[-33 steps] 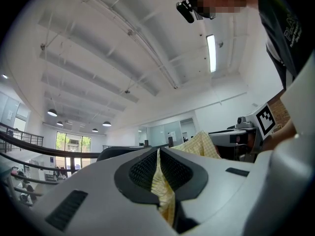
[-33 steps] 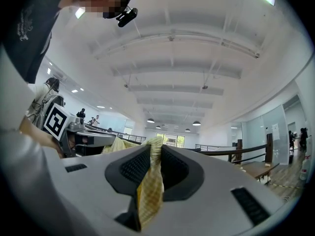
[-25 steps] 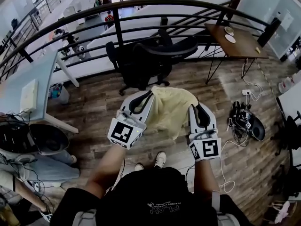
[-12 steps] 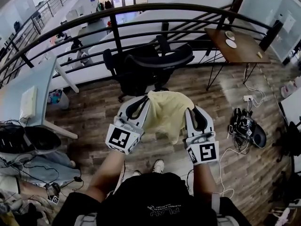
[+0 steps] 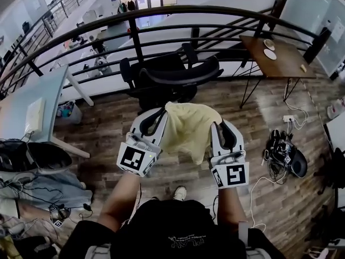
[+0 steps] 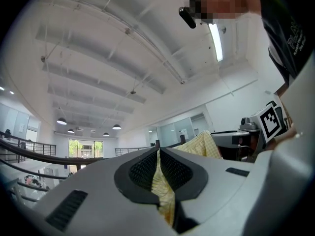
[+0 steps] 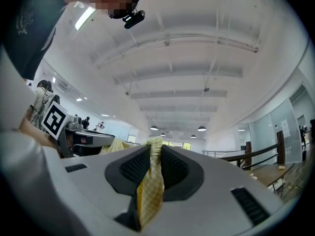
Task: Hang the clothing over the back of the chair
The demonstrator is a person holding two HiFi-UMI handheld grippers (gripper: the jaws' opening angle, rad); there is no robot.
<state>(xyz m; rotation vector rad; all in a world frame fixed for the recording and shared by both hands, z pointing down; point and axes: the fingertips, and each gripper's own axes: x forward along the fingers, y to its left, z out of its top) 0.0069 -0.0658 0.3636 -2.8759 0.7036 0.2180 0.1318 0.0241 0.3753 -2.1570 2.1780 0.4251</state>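
Since a second ago the left tool (image 5: 160, 115) and right tool (image 5: 218, 126) have carried the yellow checked garment (image 5: 188, 129) nearer the black office chair (image 5: 171, 75), which stands just on its far side. Each tool is clenched on one side edge of the garment, which hangs between them over the wooden floor (image 5: 108, 125)

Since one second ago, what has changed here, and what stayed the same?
The left gripper and right gripper carried the yellow garment forward, closer to the black chair. Nothing was taken or released. Both stay shut on the garment's edges; it hangs between them, not yet over the chair.
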